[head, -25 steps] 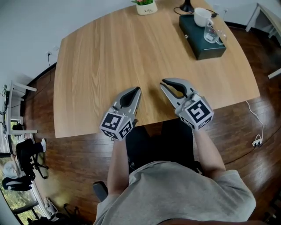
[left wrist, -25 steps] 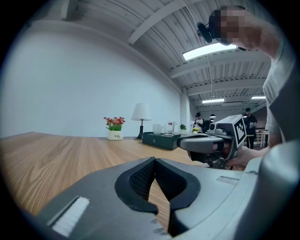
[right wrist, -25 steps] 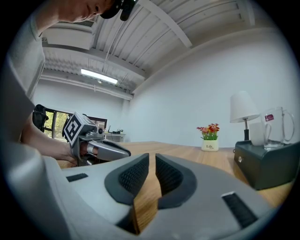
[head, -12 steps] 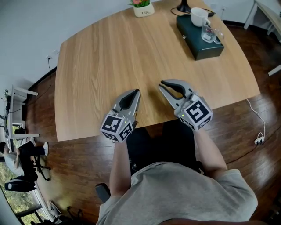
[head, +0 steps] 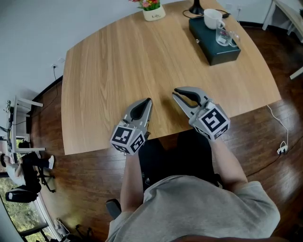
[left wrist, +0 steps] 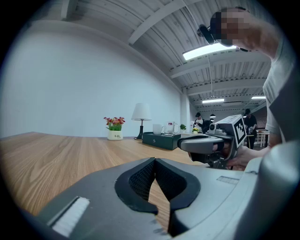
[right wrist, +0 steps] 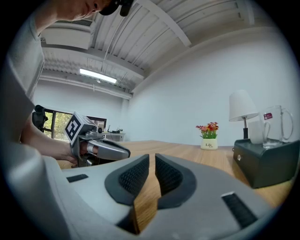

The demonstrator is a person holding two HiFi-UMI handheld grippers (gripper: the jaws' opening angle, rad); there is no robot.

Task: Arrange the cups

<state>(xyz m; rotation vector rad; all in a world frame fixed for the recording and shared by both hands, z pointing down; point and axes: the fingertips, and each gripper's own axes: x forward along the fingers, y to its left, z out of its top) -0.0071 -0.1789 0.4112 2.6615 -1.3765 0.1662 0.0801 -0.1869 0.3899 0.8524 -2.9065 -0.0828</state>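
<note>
1. Neither gripper has shifted since the earlier pictures. Only the head view has drifted a little, bringing the flower pot [head: 152, 10] at the far edge further into the picture. The cups stand where they stood.
2. Left gripper [head: 148, 101]: held over the near edge of the counter [head: 109, 61], with its jaws closed tip to tip and nothing between them.
3. Right gripper [head: 174, 92]: just to the right of the left one, also over the near edge, with its jaws drawn together to a thin slit and likewise empty.
4. White cup [head: 211, 18] and glass mug [head: 223, 37]: both upright, just beside each other, on top of a dark green box [head: 218, 51] at the far right of the counter, near a lamp [head: 196, 7]. Whether the two touch cannot be told.
5. Both grippers are well apart from the cups, with bare wood between.
6. Reading for the task: two still grippers with shut, empty jaws fit either of two stages. The cups on the box may be waiting to be arranged, or the pair on the box may already be the wanted arrangement. These pictures do not decide between them.
</note>
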